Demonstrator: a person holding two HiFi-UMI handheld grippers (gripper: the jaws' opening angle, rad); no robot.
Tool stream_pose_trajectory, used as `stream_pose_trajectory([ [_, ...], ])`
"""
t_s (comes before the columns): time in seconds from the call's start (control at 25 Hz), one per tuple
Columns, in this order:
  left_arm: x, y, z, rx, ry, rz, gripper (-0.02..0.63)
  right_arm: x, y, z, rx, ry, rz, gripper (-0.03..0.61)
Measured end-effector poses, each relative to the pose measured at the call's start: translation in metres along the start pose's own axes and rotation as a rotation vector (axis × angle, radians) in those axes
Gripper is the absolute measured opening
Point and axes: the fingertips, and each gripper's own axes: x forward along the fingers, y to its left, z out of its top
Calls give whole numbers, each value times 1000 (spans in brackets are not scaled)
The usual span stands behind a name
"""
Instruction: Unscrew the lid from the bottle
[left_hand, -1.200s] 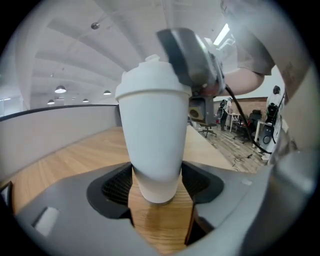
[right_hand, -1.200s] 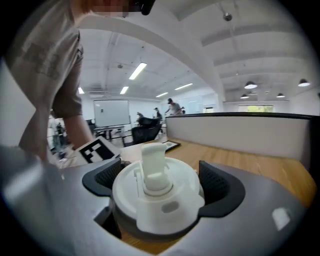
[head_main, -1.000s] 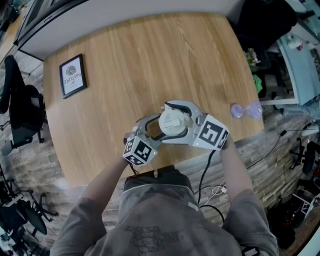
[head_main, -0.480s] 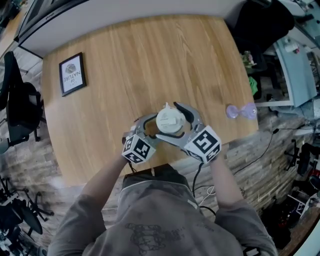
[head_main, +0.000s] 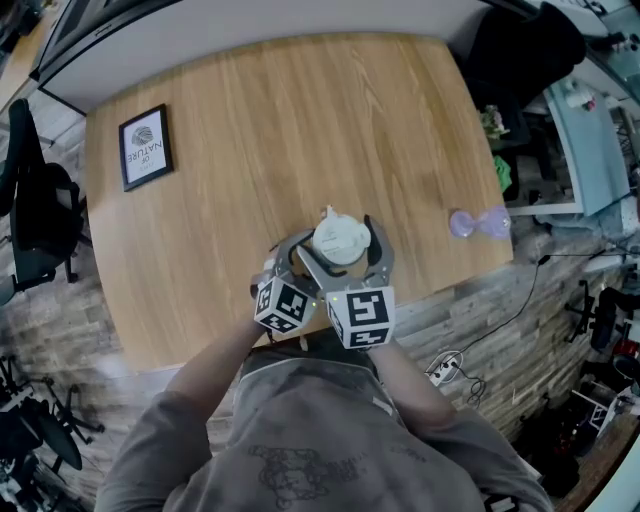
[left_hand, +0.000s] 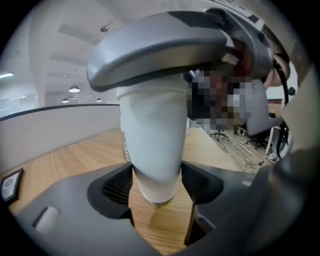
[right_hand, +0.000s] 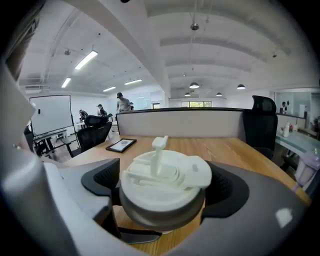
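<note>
A white bottle (left_hand: 152, 145) stands upright on the wooden table (head_main: 280, 120), near its front edge. My left gripper (left_hand: 156, 187) is shut on the lower body of the bottle, one pad on each side. The bottle's white lid (right_hand: 165, 172), with a raised tab on top, sits between the jaws of my right gripper (right_hand: 162, 192), which is shut on its rim. In the head view the lid (head_main: 340, 241) shows from above, with both marker cubes just below it. The right gripper crosses over the left one as a grey arch (left_hand: 165, 45).
A framed picture (head_main: 145, 150) lies at the table's left side. A purple hourglass-shaped object (head_main: 482, 222) rests at the right edge. A black office chair (head_main: 40, 230) stands left of the table. The person's body is close to the front edge.
My right gripper has swung from the bottle's right side round to the near side, still on the lid. The left gripper and bottle stayed in place.
</note>
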Motion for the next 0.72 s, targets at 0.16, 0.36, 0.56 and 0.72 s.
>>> stream_pose_trajectory([
  [0.16,-1,-1,0,-20,12,39,305,5,-1,-13,-55,43,-16,508],
  [0.36,-1,-3,0,-15,14,35,304,6,-4,-21,-113,39,-36,497],
  [0.56,-3,-1,-1,-6,8,16,302,5,2,-18,-98,-5,54,495],
  [0.72,-3,-1,-1,-3,-2,-7,301,4,11,-19,-194,-14,256,495],
])
